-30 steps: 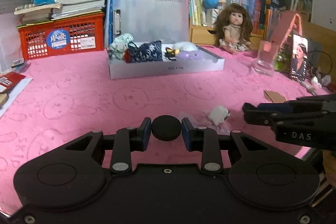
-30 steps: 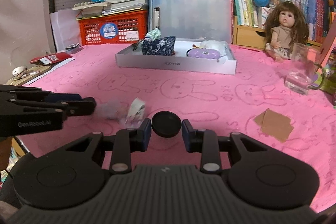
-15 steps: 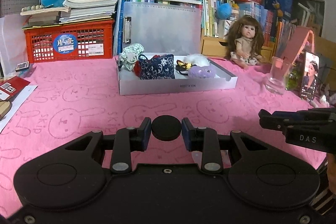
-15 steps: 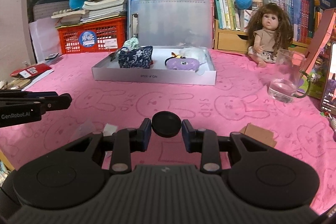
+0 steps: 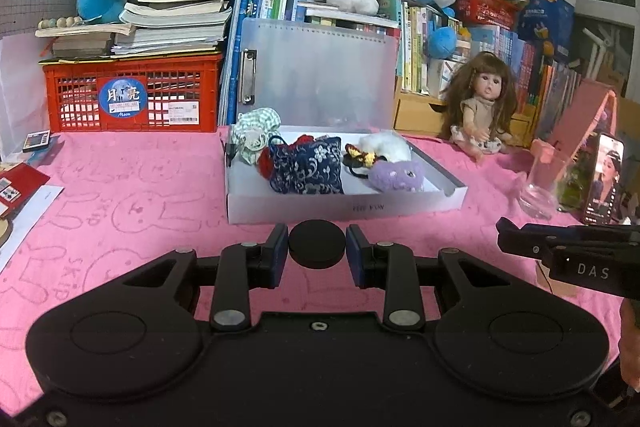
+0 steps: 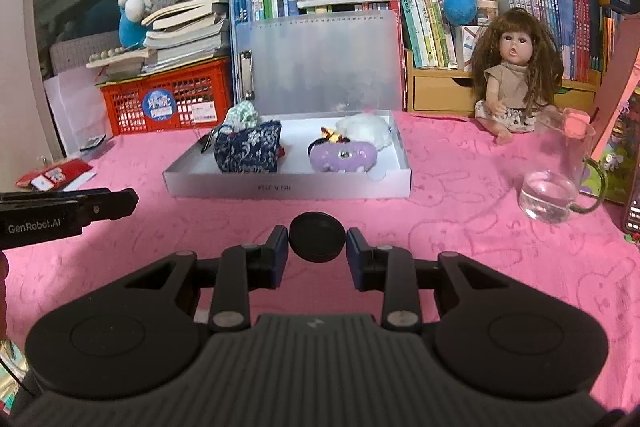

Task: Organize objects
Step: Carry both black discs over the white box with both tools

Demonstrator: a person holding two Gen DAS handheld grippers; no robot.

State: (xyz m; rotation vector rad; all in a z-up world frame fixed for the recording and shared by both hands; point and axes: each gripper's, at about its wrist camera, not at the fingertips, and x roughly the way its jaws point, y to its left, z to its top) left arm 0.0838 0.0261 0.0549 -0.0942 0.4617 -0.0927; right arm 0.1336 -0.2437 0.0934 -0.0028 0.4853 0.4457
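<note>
- White box (image 5: 344,209): task target, sits mid-desk on the pink cloth, straight ahead of both tongs. Its clear lid (image 5: 320,75) stands upright behind it.
- Left tongs (image 5: 317,231): held level with no visible roll, nose tipped slightly down toward the box front wall, above the desk (image 5: 120,207). Pads a narrow gap apart, only the tool's own black disc (image 5: 317,245) between them. Nothing from the desk is gripped or touched.
- Right tongs (image 6: 317,231): same pose, side by side with the left and aimed at the same box. Pads a narrow gap apart around its own disc, carrying nothing.
- Cross-check: each camera sees the other tool's tip at its frame edge, clear of the cloth and short of the box. A sliver of the person's hand (image 5: 630,339) shows at the right edge of the left view.
- Box contents, left to right: green checked cloth (image 5: 256,131) at the back left corner, navy floral pouch (image 5: 308,171) in front of it with something red tucked beside it, purple plush (image 5: 396,177) near the front right, white fluffy item (image 5: 386,145) behind that.
- Right of the box: glass mug (image 6: 554,179) with a little water, and a phone (image 5: 606,179) propped up with its screen lit.
- Left desk edge: red cards (image 5: 16,187).
- Back row: red crate (image 5: 132,95) under stacked books, a doll (image 6: 514,75) seated against the bookshelf, plush toys on top.
</note>
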